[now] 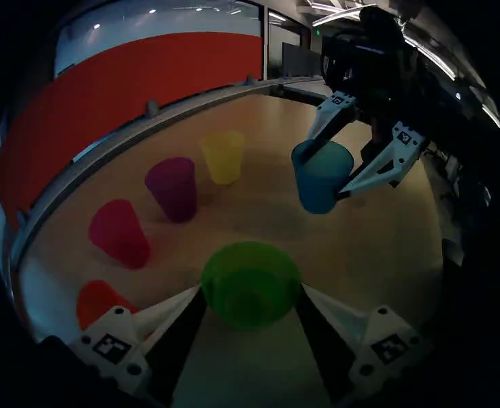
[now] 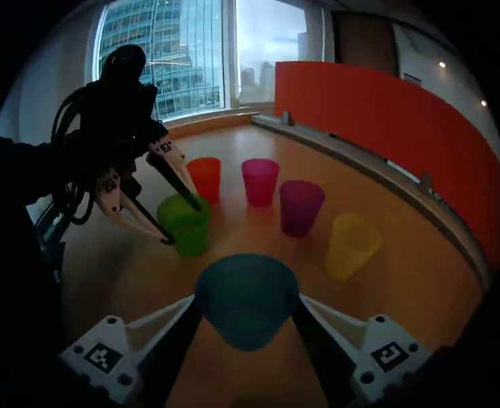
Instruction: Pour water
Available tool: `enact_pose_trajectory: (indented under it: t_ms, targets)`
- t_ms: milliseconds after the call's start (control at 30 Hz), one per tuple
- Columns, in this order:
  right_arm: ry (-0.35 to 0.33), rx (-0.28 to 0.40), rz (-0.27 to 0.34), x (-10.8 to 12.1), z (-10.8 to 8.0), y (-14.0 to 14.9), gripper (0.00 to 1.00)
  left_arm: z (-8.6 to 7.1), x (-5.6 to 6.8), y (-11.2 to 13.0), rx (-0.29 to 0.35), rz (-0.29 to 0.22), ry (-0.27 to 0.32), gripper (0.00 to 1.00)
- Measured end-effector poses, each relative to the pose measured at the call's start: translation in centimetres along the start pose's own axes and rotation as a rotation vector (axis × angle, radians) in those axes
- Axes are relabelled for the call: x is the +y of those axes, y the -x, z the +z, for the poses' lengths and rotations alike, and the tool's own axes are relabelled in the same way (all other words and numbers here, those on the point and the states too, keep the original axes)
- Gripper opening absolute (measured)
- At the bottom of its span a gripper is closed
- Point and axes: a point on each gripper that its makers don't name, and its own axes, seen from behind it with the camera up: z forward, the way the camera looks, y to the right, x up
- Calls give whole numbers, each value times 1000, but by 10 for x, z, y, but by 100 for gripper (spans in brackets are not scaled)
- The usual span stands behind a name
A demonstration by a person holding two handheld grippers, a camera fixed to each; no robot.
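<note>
A green cup is gripped between both fingers of the left claw. Facing it, the right claw is closed around a blue cup. Beside them on the wooden counter, an orange cup, a pink cup, a purple cup and a yellow cup stand in a row.

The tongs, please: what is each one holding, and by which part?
Left tongs clamp the green cup by its sides; right tongs clamp the blue cup by its sides.
</note>
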Motion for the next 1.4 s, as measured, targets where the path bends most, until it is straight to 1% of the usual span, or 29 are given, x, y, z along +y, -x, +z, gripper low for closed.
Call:
enact_pose_trajectory:
  t_ms: [267,667,967,1167,1400]
  targets:
    - [10,-20,-9,1,10,10,91,2,0,2,8,-14,8,86]
    - [24,-50,-28,0,17,22,91,0,-2,9,17,-42,15,86]
    - [24,-51,-22,-3,19,22,91,-1,-2,10,15,-48,20,87]
    - [25,-48,-17,-4,20,22,91,-2,1,13,4,-54,29,88]
    - [30,-45,-18,-2,21,22,91,-3,0,17,-5,-53,18,90]
